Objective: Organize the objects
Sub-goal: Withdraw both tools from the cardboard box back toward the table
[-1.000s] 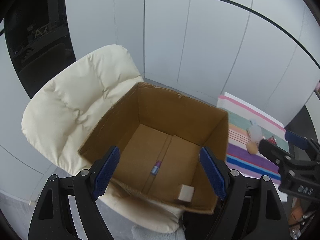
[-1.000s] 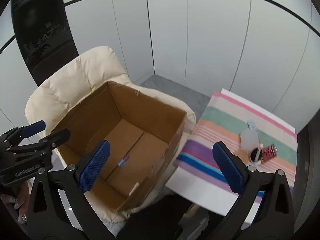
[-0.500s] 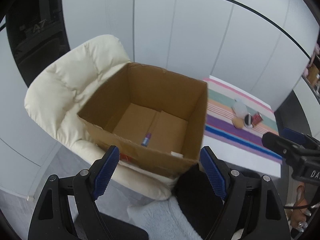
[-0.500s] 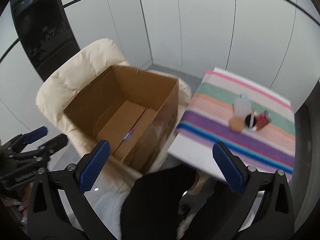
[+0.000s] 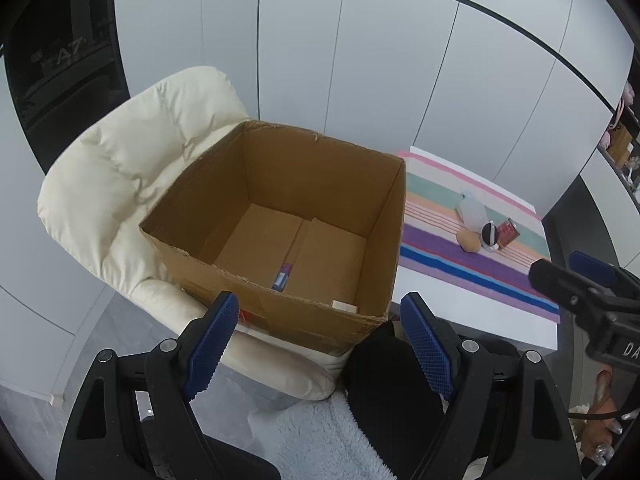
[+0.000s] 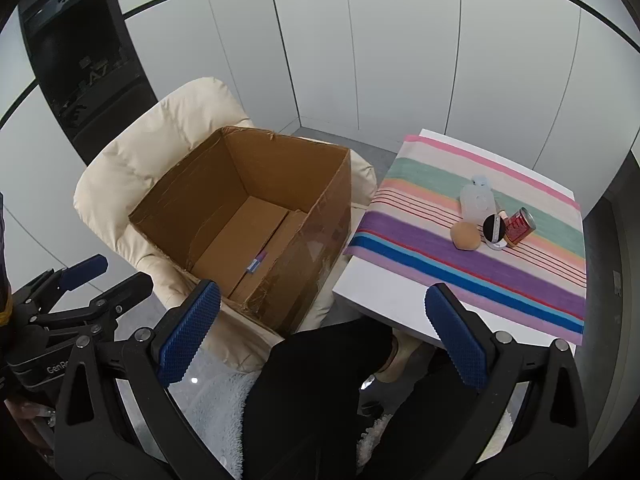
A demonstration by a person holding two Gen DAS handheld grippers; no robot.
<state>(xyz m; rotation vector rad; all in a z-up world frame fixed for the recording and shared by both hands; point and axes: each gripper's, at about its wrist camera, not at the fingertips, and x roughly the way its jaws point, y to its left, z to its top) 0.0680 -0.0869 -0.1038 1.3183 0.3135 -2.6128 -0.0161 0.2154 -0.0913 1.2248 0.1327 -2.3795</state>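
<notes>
The cardboard box [image 5: 280,216] sits open on a cream chair [image 5: 120,168], a small tube [image 5: 282,276] on its floor. Beside it, a bottle [image 6: 476,200], ball [image 6: 465,236] and can [image 6: 520,226] cluster on the striped cloth [image 6: 440,256]. Left gripper [image 5: 320,340] and right gripper [image 6: 320,336] both gape wide, empty.

Open cardboard box [image 5: 280,216] sat on padded chair [image 5: 120,168], frame centre-left. Small tube [image 5: 282,275] lay on box floor, near front wall. Table [image 6: 384,292] stood right of the box, striped cloth [image 6: 440,200] on it. Bottle [image 6: 474,200], ball [image 6: 465,236], round compact [image 6: 494,230] and can [image 6: 519,226] clustered on cloth, upper right.
</notes>
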